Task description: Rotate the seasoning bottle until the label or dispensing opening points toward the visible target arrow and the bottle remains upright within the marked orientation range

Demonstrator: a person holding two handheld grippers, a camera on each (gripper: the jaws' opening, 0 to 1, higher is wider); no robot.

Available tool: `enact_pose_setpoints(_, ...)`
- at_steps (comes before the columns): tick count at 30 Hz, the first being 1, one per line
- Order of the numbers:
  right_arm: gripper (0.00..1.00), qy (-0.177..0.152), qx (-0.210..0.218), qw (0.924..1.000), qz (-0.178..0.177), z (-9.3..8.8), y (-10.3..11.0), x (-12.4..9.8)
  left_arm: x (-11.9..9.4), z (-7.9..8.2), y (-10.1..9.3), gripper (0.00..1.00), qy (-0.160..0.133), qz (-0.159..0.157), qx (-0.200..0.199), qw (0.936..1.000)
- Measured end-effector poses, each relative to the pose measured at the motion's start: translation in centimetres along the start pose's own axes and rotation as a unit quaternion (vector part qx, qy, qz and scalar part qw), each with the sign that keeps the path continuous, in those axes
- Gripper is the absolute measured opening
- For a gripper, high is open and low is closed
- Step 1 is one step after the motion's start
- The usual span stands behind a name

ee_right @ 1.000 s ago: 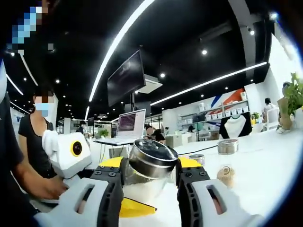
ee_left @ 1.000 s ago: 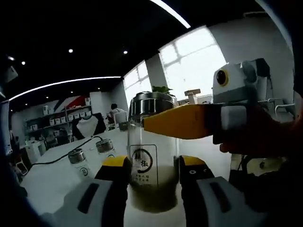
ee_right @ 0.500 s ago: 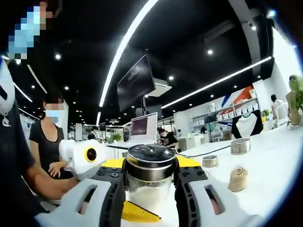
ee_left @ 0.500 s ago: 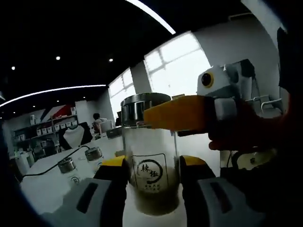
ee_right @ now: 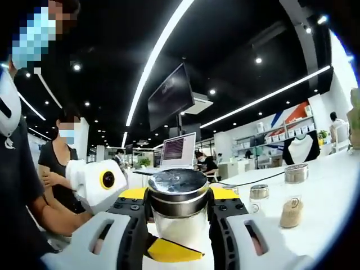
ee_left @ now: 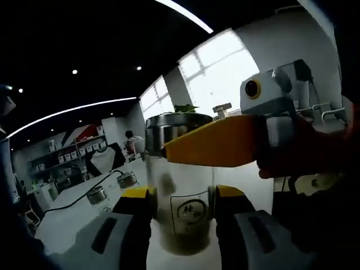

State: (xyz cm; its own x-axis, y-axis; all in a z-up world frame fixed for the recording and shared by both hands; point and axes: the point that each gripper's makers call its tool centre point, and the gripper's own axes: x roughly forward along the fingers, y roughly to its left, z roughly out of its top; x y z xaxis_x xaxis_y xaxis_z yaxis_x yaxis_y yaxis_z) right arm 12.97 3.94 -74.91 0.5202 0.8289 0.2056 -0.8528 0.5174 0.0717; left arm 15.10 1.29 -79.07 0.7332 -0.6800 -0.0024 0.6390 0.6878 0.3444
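The bottle stands upright on the white tabletop. The left claw grips its lower glass body; the right claw grips it just below the steel lid. Two small jars stand far left, well apart from the bottle. Bare tabletop lies between.

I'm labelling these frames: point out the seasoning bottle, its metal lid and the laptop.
seasoning bottle (ee_left: 181, 194), left gripper view, glass body above the label.
metal lid (ee_right: 178, 184), right gripper view, its top.
laptop (ee_right: 180, 151), right gripper view, its screen.
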Motion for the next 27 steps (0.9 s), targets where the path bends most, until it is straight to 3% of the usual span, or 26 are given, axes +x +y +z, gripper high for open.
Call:
enact_pose_setpoints(2,0.39,0.006,-0.026,0.9993,-0.026,-0.5,-0.5,0.3,0.0,0.0,0.1,0.45,-0.003,0.01,-0.005,0.9999)
enact_pose_setpoints(3,0.39,0.008,0.009,0.9994,-0.031,-0.8,-0.4,0.2,0.0,-0.1,0.2,0.45,-0.001,0.015,-0.006,0.9999)
enact_pose_setpoints(4,0.39,0.009,0.017,0.999,-0.04,-0.8,-0.7,0.1,0.1,-0.4,0.2,0.45,0.001,0.017,-0.002,0.9999)
enact_pose_setpoints(6,0.39,0.021,0.004,0.9989,-0.041,-1.0,-0.8,-0.1,0.3,-0.8,-0.3,0.45,0.003,-0.008,-0.014,0.9999)
enact_pose_setpoints(8,0.38,0.02,-0.006,0.9993,-0.031,-0.7,-0.8,-0.2,0.3,-0.2,-0.4,0.45,-0.027,-0.026,-0.015,0.9992)
enact_pose_setpoints(10,0.38,0.025,-0.016,0.9995,-0.006,-0.5,-0.6,-0.3,0.0,0.1,-0.9,0.45,-0.035,-0.056,-0.042,0.9969)
enact_pose_setpoints(11,0.38,0.027,-0.018,0.9995,0.003,-0.4,-0.5,-0.5,-0.1,0.2,-1.2,0.45,-0.039,-0.078,-0.055,0.9947)
enact_pose_setpoints(13,0.38,0.026,-0.028,0.9984,0.041,0.0,0.0,-0.8,-0.7,0.7,-2.0,0.43,-0.054,-0.138,-0.103,0.9836)
enact_pose_setpoints(14,0.38,0.026,-0.035,0.9964,0.073,0.1,0.8,-1.1,-1.1,1.0,-2.3,0.43,-0.059,-0.165,-0.137,0.975)
enact_pose_setpoints(16,0.38,0.017,-0.036,0.9928,0.113,0.5,2.0,-1.3,-1.3,1.1,-2.8,0.45,-0.063,-0.188,-0.166,0.966)
enact_pose_setpoints(17,0.38,0.016,-0.039,0.9928,0.112,0.5,2.1,-1.4,-1.3,1.2,-3.1,0.45,-0.065,-0.19,-0.159,0.9666)
enact_pose_setpoints(21,0.39,0.016,-0.025,0.9947,0.098,0.1,1.6,-1.2,-0.8,0.9,-2.9,0.44,-0.05,-0.15,-0.15,0.976)
enact_pose_setpoints(22,0.39,0.009,0.002,0.9967,0.081,0.2,0.9,-1.1,-0.6,0.8,-2.5,0.44,-0.046,-0.132,-0.15,0.9788)
enact_pose_setpoints(24,0.39,0.002,0.017,0.9985,0.053,0.2,0.0,-0.8,-0.3,0.4,-1.8,0.44,-0.036,-0.096,-0.13,0.9862)
enact_pose_setpoints(27,0.39,0.014,-0.004,0.9997,0.022,-0.3,-0.2,-0.3,0.0,-0.3,-1.1,0.44,-0.013,-0.053,-0.089,0.9945)
